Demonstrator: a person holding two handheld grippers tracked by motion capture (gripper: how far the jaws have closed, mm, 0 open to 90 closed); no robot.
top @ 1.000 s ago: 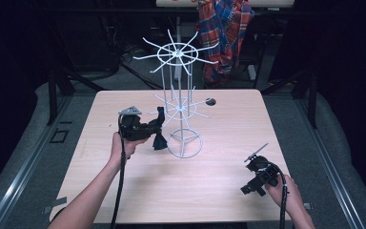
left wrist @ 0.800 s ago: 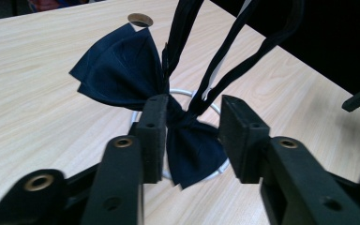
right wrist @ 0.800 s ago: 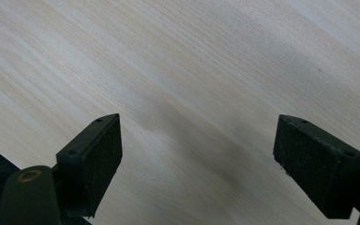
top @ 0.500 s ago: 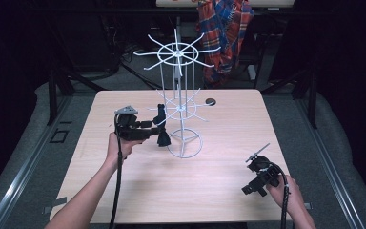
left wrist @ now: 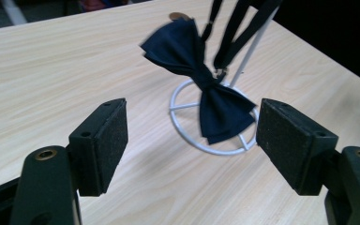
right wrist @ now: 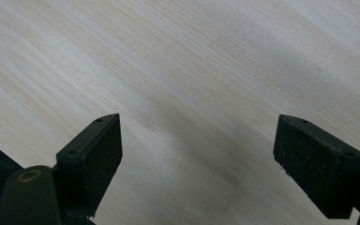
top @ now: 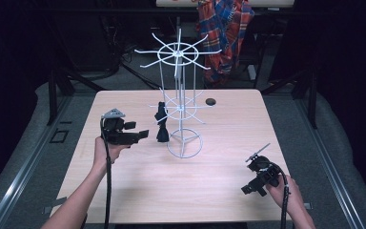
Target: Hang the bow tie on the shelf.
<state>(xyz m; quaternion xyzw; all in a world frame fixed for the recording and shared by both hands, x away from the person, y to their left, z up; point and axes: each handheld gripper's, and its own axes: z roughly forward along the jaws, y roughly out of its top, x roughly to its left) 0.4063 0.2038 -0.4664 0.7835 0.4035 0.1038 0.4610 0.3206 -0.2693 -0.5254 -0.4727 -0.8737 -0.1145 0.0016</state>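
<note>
Pale wood tabletop lies under the right gripper at the near right corner, its fingers spread wide with nothing between them. Farther in, the left gripper has just been opening, its fingers apart and empty. Just beyond hangs the navy bow tie by its strap from the white wire rack, clear of both pads.
</note>
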